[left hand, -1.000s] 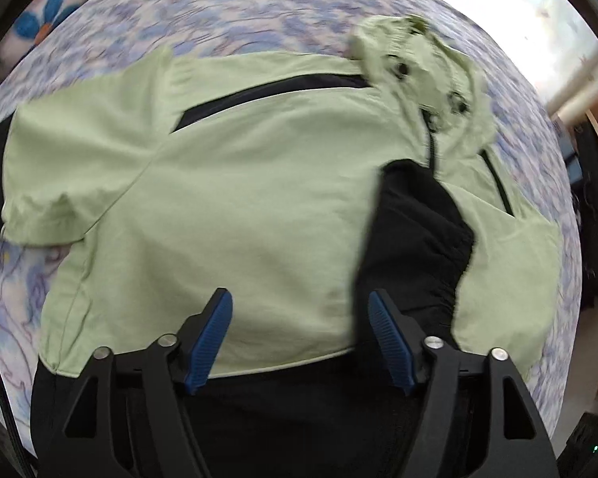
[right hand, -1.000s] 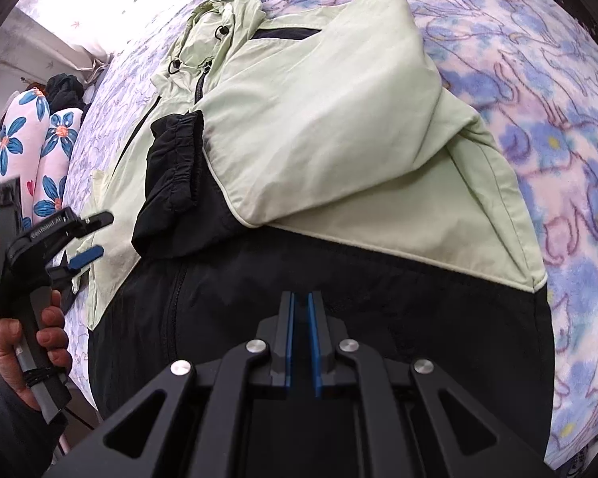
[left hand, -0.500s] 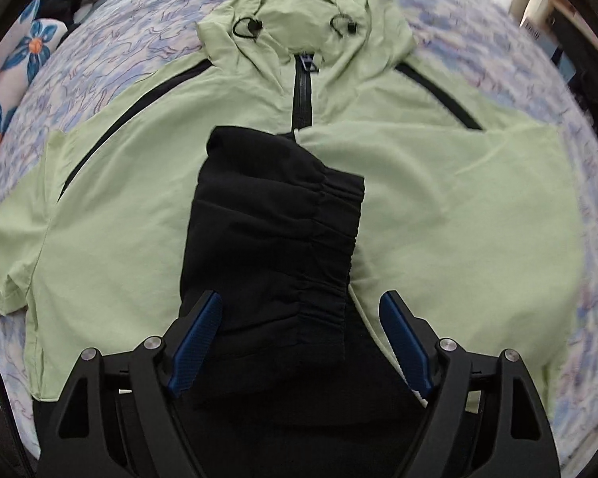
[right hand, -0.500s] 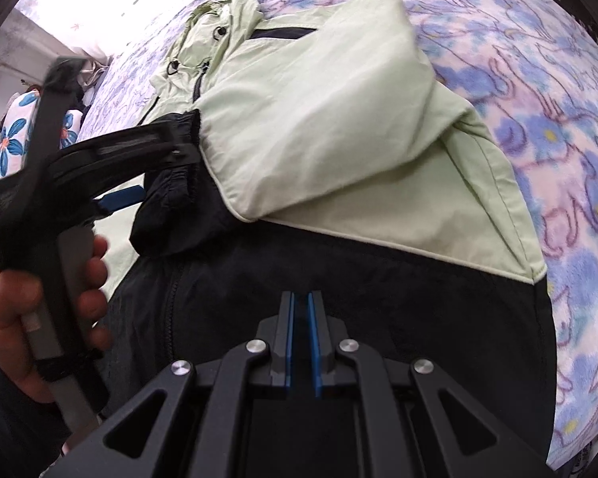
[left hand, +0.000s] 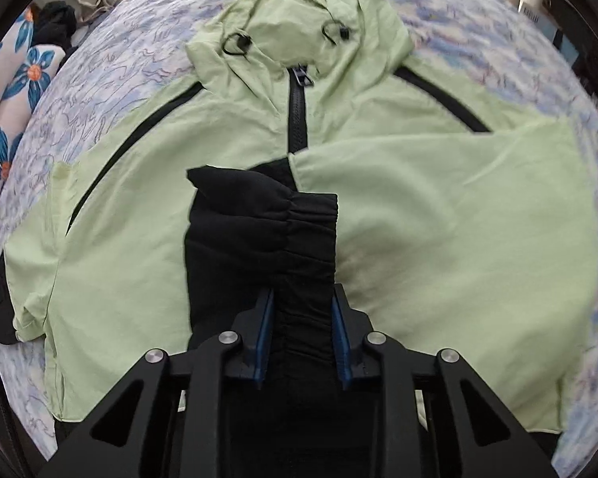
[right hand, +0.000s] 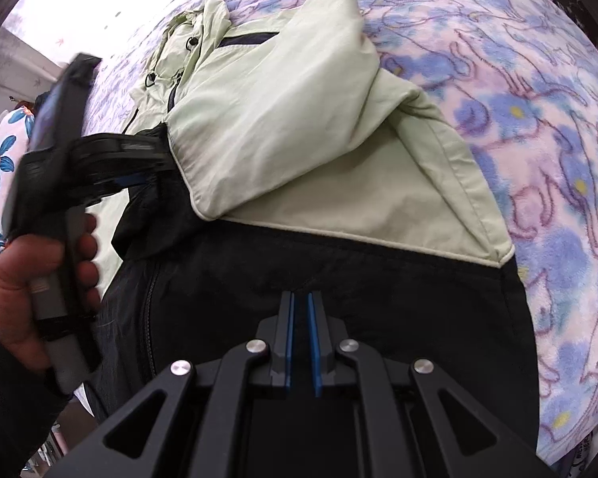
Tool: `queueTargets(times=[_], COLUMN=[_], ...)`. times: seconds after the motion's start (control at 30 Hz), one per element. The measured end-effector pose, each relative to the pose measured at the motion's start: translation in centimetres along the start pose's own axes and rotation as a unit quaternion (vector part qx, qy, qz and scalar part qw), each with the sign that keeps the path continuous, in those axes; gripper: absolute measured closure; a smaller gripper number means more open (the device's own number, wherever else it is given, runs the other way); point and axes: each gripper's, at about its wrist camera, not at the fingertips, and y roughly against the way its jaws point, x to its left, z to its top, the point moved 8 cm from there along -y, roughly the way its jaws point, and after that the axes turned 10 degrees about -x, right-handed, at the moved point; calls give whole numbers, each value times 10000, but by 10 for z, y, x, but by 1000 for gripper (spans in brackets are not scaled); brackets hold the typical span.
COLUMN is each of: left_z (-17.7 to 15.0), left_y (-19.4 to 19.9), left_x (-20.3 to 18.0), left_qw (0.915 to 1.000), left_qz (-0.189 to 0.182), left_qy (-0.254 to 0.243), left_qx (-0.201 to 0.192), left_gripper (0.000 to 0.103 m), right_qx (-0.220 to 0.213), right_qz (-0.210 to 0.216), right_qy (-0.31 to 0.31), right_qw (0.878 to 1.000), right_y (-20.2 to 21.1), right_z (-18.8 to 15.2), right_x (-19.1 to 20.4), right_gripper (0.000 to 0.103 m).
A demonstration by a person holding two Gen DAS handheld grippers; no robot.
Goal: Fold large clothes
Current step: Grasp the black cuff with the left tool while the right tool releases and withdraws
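A light green hooded jacket (left hand: 119, 239) with a black lower part (right hand: 339, 271) lies front up on the bedspread, hood (left hand: 307, 28) at the far end. One green sleeve (left hand: 458, 219) is folded across the chest. The other sleeve's black elastic cuff (left hand: 259, 231) lies over the zip. My left gripper (left hand: 302, 298) points down onto this cuff; its jaws are closing, with the gathered black fabric pinched between the blue pads. It also shows as the left gripper (right hand: 139, 177) in the right wrist view, held by a hand (right hand: 24, 275). My right gripper (right hand: 300, 298) is shut above the black hem, holding nothing.
The flowered blue and pink bedspread (right hand: 538, 119) surrounds the jacket. A white pillow with blue flowers (left hand: 8, 91) and a dark garment (left hand: 56, 24) lie at the far left. The bed's edge runs near the lower right corner of the right wrist view.
My left gripper swung across from the jacket's side to its middle, over the black cuff, then went from wide open to closed on it. The right gripper stayed shut and in place.
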Motion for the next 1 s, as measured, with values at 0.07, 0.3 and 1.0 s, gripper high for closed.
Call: queueTargets(times=[0.07,0.3,1.0], left_z=[6,3,19], left_y=[19,28,-65], left_x=[19,100,161], left_qw=[9983,9824,9419], left_qz=[-373,-1009,-2274], left_qy=[427,1566,2401], left_qx=[-166,-142,582], left_gripper=[79,62,29], right_qx=[-48,-41,-261], right_qz=[26,105,-14], right_qy=[49,161,761], right_qw=[10000,9998,9968], right_y=[3,2,6], right_z=[2,6,32], right_x=[1,5,20], right_gripper=[96,96,96])
